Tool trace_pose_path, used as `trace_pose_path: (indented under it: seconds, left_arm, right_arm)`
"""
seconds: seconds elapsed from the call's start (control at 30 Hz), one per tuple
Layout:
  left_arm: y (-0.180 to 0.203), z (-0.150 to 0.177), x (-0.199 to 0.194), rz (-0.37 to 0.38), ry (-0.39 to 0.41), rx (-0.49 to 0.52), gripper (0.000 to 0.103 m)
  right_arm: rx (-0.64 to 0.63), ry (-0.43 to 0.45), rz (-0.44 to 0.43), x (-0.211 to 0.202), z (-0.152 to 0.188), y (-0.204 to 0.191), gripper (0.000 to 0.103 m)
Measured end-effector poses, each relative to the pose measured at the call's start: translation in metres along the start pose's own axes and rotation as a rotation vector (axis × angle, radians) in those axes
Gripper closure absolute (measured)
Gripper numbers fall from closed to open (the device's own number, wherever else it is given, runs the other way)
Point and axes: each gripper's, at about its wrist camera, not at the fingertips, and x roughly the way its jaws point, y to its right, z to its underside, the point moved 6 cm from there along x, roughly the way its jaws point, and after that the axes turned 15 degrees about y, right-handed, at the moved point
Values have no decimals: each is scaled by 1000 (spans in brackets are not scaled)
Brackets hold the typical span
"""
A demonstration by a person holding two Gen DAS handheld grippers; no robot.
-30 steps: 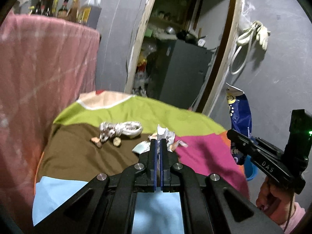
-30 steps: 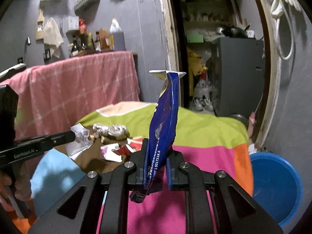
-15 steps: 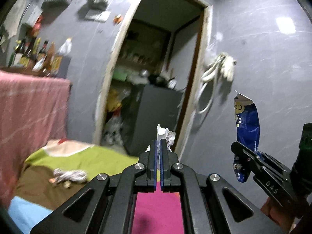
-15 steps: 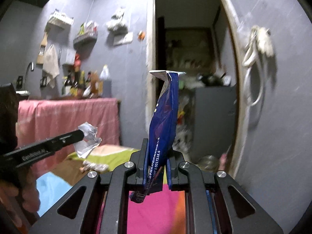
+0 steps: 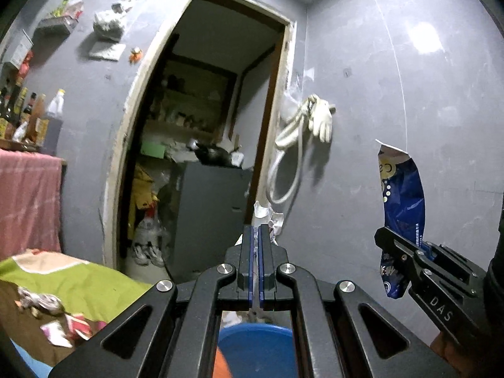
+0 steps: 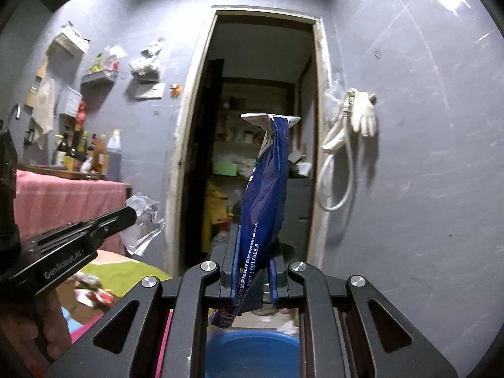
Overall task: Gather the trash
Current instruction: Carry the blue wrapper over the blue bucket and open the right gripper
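My left gripper is shut on a crumpled white paper scrap that sticks up past its fingertips; the right wrist view shows the same scrap at the left gripper's tip. My right gripper is shut on a tall blue snack wrapper, which stands upright between the fingers; that wrapper also hangs at the right of the left wrist view. A blue basin lies low, just below both grippers. More litter lies on the colourful cloth at lower left.
A doorway opens straight ahead onto a dark storeroom with a grey cabinet. A hose and white glove hang on the grey wall to its right. A pink-draped counter with bottles stands at the left.
Both grippers have risen and swung right, off the colourful cloth and toward the doorway wall. The blue basin has come under both of them. Both grips are unchanged.
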Motion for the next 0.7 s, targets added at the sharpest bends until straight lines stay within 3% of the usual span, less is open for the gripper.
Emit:
trace_pose_path:
  seconds: [0.3,0.7]
  left_arm:
    - [4,65,45,-23,-180,-21,102]
    - [-16,176,86,-69,-538,-87,102]
  right_arm:
    - [23,-86,49,14,57,28,91]
    - [130,-346,34,42,157,41,88]
